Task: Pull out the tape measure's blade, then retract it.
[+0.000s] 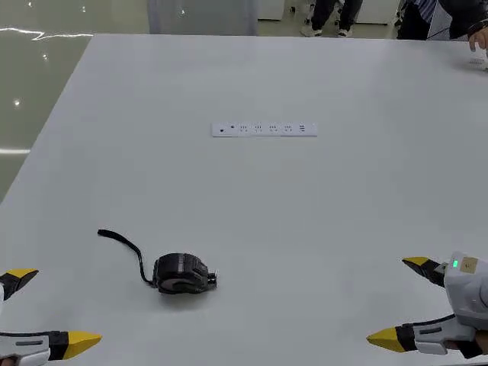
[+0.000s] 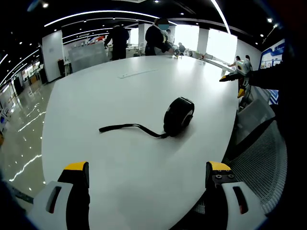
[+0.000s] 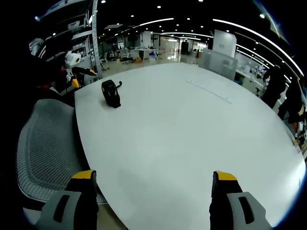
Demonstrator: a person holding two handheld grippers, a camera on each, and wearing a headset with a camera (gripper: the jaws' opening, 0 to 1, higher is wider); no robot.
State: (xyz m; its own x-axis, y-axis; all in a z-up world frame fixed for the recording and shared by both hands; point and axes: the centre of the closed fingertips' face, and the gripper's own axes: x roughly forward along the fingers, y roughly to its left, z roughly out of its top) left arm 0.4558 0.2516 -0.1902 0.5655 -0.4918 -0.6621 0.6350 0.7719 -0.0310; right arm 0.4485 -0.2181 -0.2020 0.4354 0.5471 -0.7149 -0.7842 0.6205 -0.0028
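Black tape measure (image 1: 183,274) is lying on the white table (image 1: 267,198), ahead of the left gripper (image 1: 49,309) and slightly right of its centre line. Its wrist strap (image 1: 122,242) is trailing off to that gripper's left. Left jaws are standing wide apart, holding nothing. The right gripper (image 1: 398,300) is hovering well apart from the tape measure, which sits far ahead to its left. Its jaws are likewise spread and holding nothing. A power strip (image 1: 264,130) is lying farther ahead of both.
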